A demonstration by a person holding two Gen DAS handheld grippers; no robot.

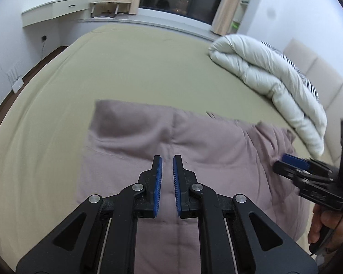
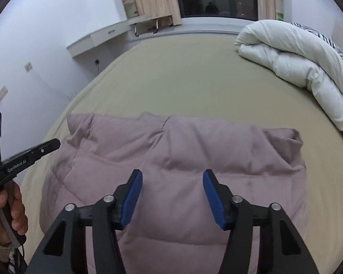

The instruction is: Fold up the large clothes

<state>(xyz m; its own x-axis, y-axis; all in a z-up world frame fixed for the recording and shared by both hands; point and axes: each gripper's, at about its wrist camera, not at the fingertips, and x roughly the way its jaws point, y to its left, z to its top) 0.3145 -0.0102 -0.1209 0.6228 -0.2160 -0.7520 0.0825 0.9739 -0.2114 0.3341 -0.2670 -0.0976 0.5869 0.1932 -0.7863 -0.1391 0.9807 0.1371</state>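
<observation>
A mauve quilted garment (image 1: 137,137) (image 2: 194,150) lies spread flat on the olive bed sheet (image 1: 125,64) (image 2: 183,75). My left gripper (image 1: 167,157) hovers over its middle seam, jaws only a narrow gap apart with nothing between them. In the right wrist view the left gripper (image 2: 54,144) shows side-on at the garment's left edge, with a hand on its handle. My right gripper (image 2: 171,173) stands open above the garment's right half, and no cloth is between its blue pads (image 2: 132,198). In the left wrist view the right gripper (image 1: 283,162) sits at the far right.
A rolled white duvet (image 1: 263,73) (image 2: 297,57) lies along the right side of the bed, beside a padded headboard (image 1: 320,75). A white desk (image 1: 57,11) and a dark window with beige curtains stand beyond the far edge. Bare sheet stretches past the garment.
</observation>
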